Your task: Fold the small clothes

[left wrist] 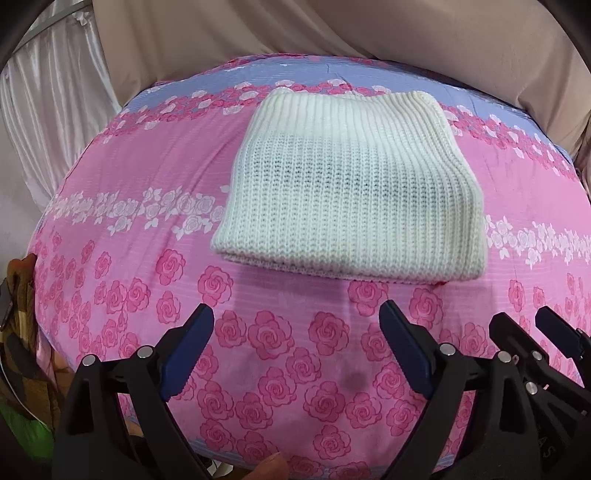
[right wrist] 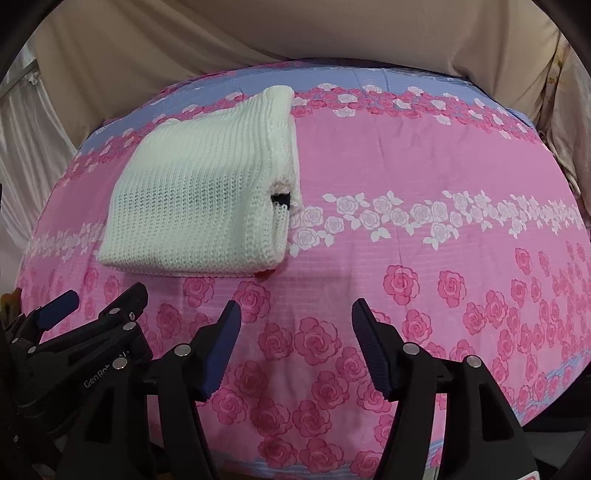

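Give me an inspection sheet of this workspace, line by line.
Surface: pink rose-print sheet with a blue band at the far side; a dark spot near the front.
Job's things: white knit garment lies folded flat; a small dark opening shows on its right edge.
Clutter: brown and green items at the left edge, unclear.
Grippers: left gripper and right gripper both open, empty, side by side short of the garment.
Cables: nothing seen.
Surroundings: beige drape behind; pale curtain at left.

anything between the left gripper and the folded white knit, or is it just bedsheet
Just sheet. In the left wrist view, only bare rose-print bedsheet lies between the open left gripper and the near edge of the folded white knit; nothing else sits there.
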### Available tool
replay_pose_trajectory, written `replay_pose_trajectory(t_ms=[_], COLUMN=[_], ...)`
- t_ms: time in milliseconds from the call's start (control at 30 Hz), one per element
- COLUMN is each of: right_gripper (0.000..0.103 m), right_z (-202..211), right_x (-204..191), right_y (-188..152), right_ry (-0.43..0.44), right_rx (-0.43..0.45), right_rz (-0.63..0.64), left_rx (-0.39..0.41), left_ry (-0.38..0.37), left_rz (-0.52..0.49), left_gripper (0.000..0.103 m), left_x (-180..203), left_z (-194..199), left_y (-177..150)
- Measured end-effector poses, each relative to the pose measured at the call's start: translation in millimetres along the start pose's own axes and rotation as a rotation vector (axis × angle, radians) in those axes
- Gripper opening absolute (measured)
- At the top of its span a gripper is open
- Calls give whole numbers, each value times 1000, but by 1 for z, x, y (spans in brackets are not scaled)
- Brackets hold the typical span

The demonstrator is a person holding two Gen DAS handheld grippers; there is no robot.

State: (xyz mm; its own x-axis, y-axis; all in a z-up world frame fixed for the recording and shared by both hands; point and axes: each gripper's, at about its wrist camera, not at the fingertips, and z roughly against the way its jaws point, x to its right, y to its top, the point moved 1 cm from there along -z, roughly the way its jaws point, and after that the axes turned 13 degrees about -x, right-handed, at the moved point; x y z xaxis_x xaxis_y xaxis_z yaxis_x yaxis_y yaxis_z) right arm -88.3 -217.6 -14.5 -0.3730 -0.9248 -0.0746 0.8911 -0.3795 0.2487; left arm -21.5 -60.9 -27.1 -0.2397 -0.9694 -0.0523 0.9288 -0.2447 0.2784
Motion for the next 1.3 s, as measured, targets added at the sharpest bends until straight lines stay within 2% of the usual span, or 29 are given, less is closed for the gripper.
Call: replay_pose_trajectory(t_ms=[267, 1300], right_gripper=[62, 62], right_z=[-2, 2], right_x=[-8, -8], right_y=[-6, -7], right_ry=[-3, -55], right_rx=[-13, -8], right_rz=[7, -18], left_rx=[2, -5], left_ry=[10, 32], left_rz=[33, -4], left_gripper=[89, 89], left_x=[-8, 0], left_z=[1, 0], left_y=[-5, -3])
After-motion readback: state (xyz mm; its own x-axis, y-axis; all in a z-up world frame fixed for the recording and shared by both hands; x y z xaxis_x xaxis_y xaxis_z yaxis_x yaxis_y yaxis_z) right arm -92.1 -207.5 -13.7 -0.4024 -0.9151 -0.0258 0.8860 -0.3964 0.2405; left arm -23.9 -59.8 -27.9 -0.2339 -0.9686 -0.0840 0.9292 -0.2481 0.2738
